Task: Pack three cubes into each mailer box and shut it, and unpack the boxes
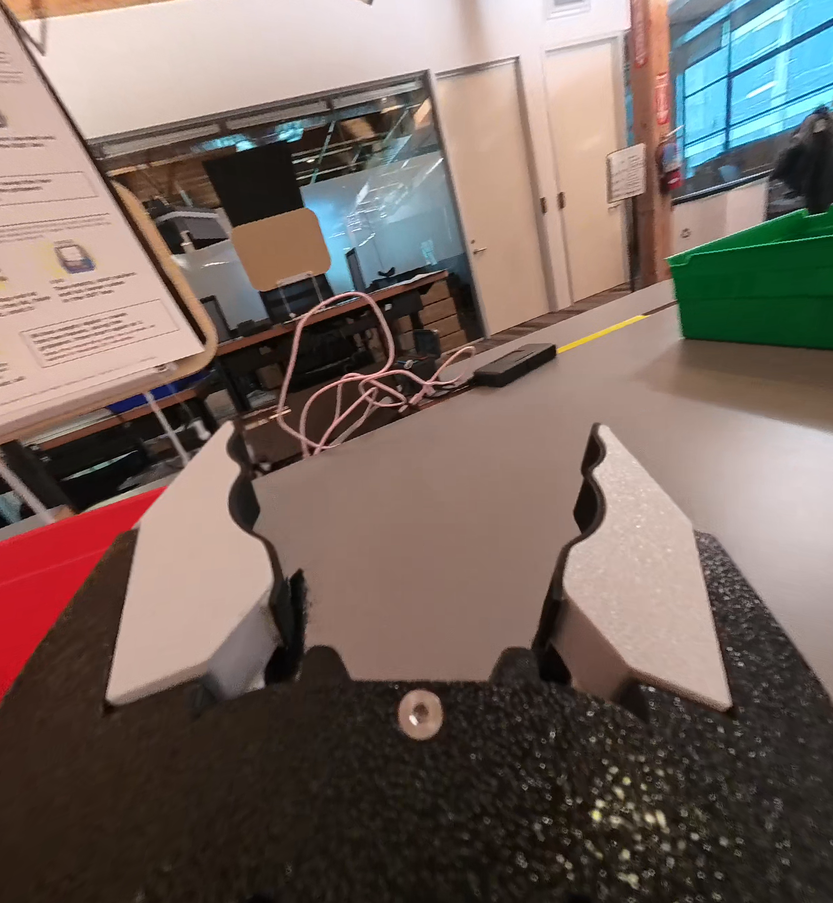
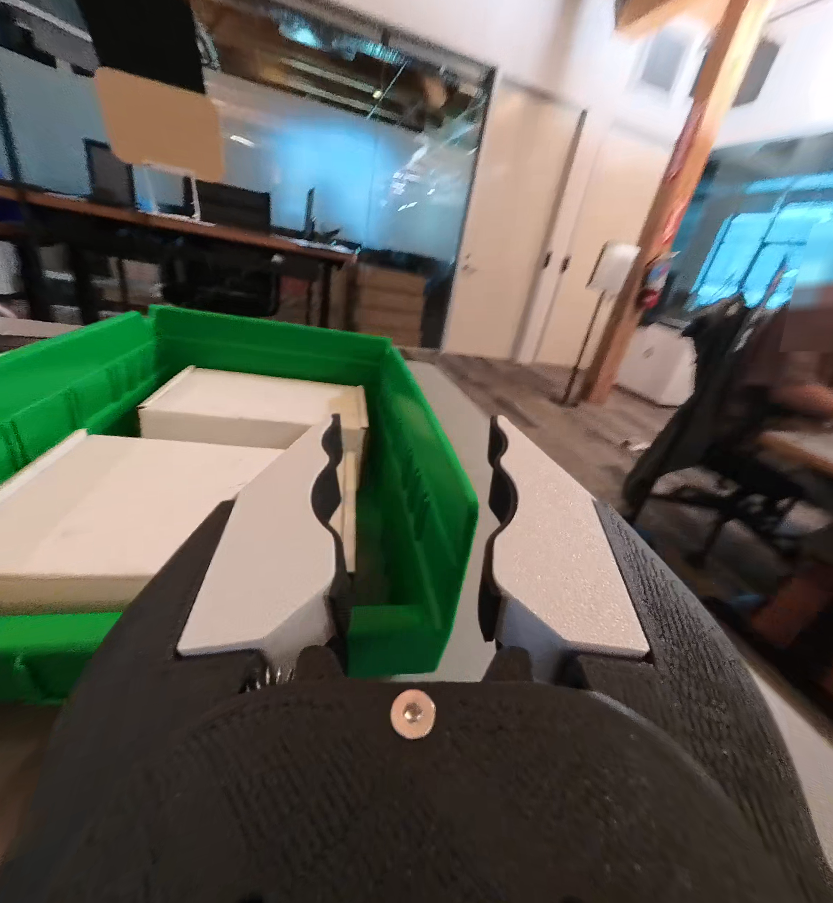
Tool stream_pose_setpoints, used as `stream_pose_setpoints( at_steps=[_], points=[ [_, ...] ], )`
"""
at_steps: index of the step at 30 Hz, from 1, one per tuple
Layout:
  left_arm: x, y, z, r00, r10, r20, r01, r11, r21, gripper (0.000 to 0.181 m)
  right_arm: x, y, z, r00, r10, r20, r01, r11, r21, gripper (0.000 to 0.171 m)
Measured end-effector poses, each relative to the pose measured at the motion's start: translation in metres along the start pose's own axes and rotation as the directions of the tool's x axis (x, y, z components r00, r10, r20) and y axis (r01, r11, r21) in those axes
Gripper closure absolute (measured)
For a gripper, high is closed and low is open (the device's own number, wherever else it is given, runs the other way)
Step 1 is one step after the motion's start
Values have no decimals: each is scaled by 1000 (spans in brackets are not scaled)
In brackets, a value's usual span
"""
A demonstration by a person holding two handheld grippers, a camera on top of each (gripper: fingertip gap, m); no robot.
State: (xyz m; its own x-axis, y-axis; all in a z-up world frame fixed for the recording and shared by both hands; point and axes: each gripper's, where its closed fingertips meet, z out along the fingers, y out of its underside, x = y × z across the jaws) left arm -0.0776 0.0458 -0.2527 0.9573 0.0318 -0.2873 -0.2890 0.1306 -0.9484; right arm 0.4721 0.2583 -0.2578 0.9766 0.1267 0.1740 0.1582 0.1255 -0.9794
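In the right wrist view a green bin [image 2: 419, 488] stands on the grey table and holds two closed white mailer boxes, a near one [image 2: 111, 503] and a far one [image 2: 253, 405]. My right gripper [image 2: 414, 440] is open and empty, its fingers on either side of the bin's right wall. In the left wrist view my left gripper [image 1: 414, 440] is open and empty above the bare grey table [image 1: 453, 537]. The same green bin [image 1: 771, 293] shows at the far right. No cubes are in view.
A red surface [image 1: 38, 586] lies at the left. A white instruction board [image 1: 53, 220] leans at the upper left. A pink cable [image 1: 351, 381] and a black device [image 1: 514, 364] lie near the table's far edge. A chair with a dark jacket [image 2: 712, 405] stands to the right.
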Motion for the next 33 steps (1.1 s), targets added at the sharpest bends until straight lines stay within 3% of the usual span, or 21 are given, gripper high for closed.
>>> stream_pose_setpoints(
  at_steps=[4, 6, 10, 13, 16, 20, 26, 30, 33],
  points=[
    [-2, -2, -21, 999, 27, -21, -28, 995, -93, 38, -6, 23, 11, 995, 63, 74, -50, 985, -163, 109],
    [-12, -3, -41, 998, 67, -12, -68, 985, -161, 36, -5, 23, 13, 992, 98, 84, -83, 982, -172, 113],
    [-64, 6, -90, 988, 61, 144, -13, 948, -317, 36, 4, 26, 14, 991, 126, 46, -114, 971, -209, 132],
    [-100, 18, -123, 964, 7, 267, 95, 925, -368, 36, 6, 28, 16, 994, 104, 25, -96, 972, -217, 120],
    [-115, 42, -142, 954, -43, 297, 178, 879, -442, 40, -2, 29, 19, 982, 174, 77, -155, 965, -212, 114],
    [-107, 82, -153, 968, -126, 217, 231, 782, -579, 63, 2, 38, 20, 980, 186, 63, -165, 953, -253, 121],
    [-117, 85, -153, 972, -55, 229, 183, 787, -589, 102, 9, 46, 19, 980, 193, 47, -167, 928, -335, 155],
    [-128, 93, -156, 965, -53, 256, 206, 759, -618, 90, 8, 50, 23, 970, 235, 61, -197, 908, -369, 134],
    [-125, 95, -156, 975, -75, 210, 197, 729, -655, 90, -6, 50, 24, 941, 313, 128, -239, 884, -401, 146]
  ],
)
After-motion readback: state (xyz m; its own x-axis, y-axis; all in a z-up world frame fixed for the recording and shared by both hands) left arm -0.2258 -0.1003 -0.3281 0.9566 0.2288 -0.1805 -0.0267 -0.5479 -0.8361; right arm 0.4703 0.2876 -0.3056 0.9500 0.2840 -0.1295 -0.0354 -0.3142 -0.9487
